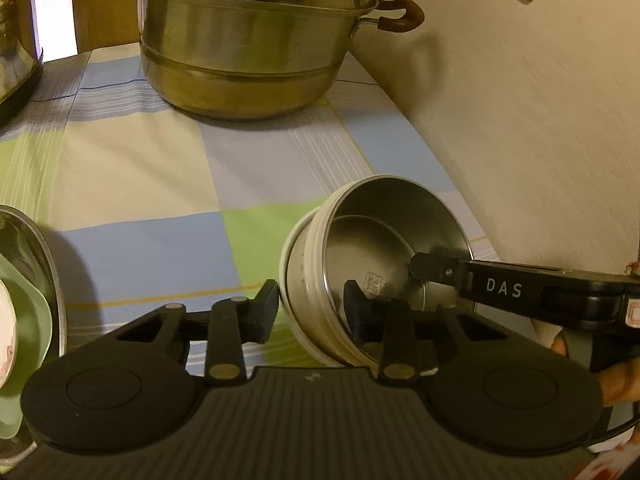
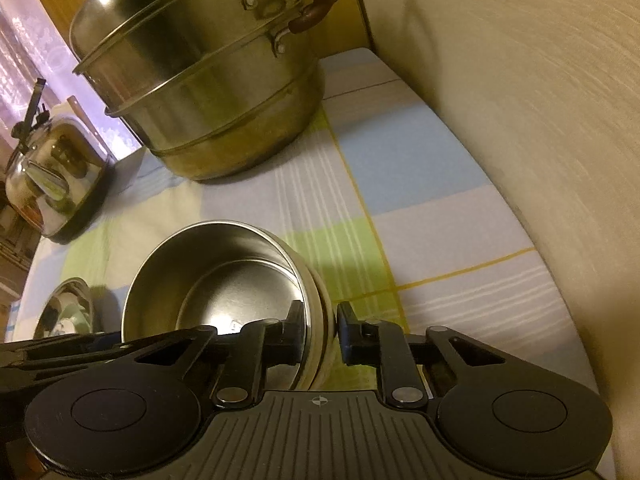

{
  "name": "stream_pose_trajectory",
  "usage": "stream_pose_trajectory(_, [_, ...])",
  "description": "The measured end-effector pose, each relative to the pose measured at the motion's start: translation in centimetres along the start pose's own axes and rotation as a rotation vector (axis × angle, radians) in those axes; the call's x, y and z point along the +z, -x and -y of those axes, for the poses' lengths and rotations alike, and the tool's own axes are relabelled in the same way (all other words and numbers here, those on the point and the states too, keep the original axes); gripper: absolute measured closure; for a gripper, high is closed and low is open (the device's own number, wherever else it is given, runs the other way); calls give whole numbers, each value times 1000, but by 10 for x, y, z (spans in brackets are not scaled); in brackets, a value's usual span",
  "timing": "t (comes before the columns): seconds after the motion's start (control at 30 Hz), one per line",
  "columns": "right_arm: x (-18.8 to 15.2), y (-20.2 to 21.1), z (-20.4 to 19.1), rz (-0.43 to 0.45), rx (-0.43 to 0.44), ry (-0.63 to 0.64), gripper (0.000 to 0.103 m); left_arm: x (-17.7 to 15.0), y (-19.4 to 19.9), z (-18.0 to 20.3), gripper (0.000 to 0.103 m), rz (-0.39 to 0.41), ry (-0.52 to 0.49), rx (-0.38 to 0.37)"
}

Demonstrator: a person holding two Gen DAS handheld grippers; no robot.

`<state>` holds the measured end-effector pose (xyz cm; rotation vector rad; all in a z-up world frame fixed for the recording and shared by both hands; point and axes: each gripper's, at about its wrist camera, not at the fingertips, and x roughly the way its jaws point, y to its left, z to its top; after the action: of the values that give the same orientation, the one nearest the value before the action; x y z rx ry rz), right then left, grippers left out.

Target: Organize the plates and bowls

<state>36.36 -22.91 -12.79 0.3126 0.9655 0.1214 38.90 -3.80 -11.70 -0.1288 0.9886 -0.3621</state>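
Bench [image 1: 152, 168]: checked cloth; steamer pot [image 1: 248, 48] at its far edge.
Bowl [image 1: 384, 248]: steel, tilted, near the bench's right edge.
Left gripper [image 1: 312, 312]: closing across the bowl's near wall.
Right gripper [image 2: 320, 328]: closing across its rim.

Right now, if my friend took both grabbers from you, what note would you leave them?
The left gripper is shut on the wall of the steel bowl, one finger inside and one outside.
The right gripper is shut on the opposite wall the same way.
The bowl sits tilted on the checked tablecloth, in front of the steamer pot. A steel dish with something green in it is off to the left.
Done: both grippers have the bowl.
Left: lift it and stack it, probably with the steel dish.
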Motion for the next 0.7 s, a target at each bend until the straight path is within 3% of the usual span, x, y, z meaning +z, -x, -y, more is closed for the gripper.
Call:
stream_pose_trajectory(0.2, [1, -2, -10, -39, -1, 26, 86, -3, 5, -5, 73, 8, 0, 28])
stream_pose_trajectory(0.7, [-33, -10, -90, -147, 79, 180, 86, -45, 59, -67, 73, 12, 119, 126])
